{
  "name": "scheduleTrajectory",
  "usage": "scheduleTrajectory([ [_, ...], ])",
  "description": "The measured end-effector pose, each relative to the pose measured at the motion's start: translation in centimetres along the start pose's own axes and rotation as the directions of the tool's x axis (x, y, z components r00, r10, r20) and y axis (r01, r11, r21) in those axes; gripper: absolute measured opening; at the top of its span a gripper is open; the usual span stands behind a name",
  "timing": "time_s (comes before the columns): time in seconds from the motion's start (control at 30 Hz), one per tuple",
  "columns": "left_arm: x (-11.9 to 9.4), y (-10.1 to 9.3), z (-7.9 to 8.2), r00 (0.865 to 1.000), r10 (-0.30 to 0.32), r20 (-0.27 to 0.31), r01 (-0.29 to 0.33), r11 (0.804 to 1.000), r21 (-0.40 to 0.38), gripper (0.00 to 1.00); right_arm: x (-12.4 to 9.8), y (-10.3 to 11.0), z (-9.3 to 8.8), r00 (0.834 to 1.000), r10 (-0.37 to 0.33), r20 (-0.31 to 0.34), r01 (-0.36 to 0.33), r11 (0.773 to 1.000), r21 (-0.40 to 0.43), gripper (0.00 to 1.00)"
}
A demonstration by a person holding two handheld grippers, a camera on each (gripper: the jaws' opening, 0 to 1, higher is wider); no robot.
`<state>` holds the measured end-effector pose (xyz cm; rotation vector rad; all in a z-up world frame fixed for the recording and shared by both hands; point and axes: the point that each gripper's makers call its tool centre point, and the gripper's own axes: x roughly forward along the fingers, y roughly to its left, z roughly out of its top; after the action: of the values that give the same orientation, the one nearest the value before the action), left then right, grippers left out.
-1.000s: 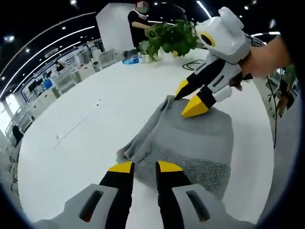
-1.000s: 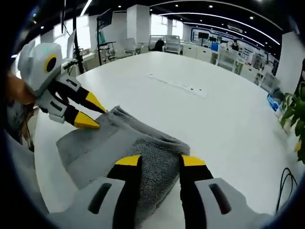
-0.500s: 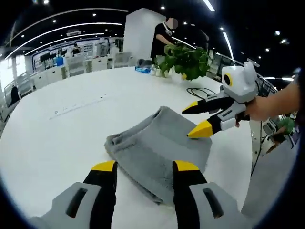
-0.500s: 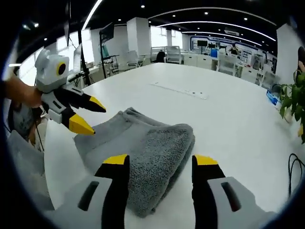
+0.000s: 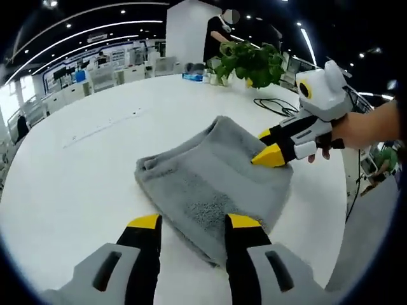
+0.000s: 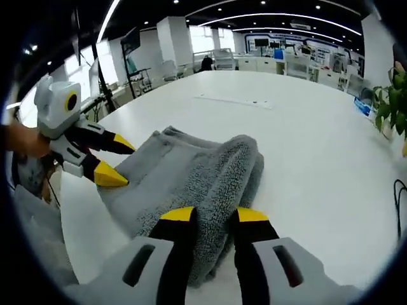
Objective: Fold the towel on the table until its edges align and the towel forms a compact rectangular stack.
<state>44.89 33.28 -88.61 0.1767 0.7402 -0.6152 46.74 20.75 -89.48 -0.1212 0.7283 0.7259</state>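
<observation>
- Folded grey terry towel [image 5: 213, 181] lies on the white round counter [image 5: 76, 171].
- Left tool [image 5: 189, 223] hovers just before the towel's near edge, jaws apart.
- Right tool [image 6: 213, 216] has its jaws apart astride the towel's thick fold.

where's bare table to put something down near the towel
Bare white table runs wide on the side of the towel away from the right gripper, and beyond it toward the plant. It is crowded at the towel's edges, where the left gripper and the right gripper sit.
</observation>
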Motion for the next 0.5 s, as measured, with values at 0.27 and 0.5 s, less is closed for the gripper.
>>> scheduleTrajectory([
  [0.27,1.3,0.0,0.1,1.0,-0.012,-0.029,0.013,1.0,0.022,0.34,-0.1,-0.4,-1.0,1.0,-0.022,0.003,0.021,0.995,0.102,0.18],
  [0.5,2.2,0.5,0.5,0.999,-0.022,-0.044,0.025,0.998,0.057,0.33,0.3,-0.6,-0.9,0.998,-0.061,0.008,0.06,0.994,0.092,0.18],
])
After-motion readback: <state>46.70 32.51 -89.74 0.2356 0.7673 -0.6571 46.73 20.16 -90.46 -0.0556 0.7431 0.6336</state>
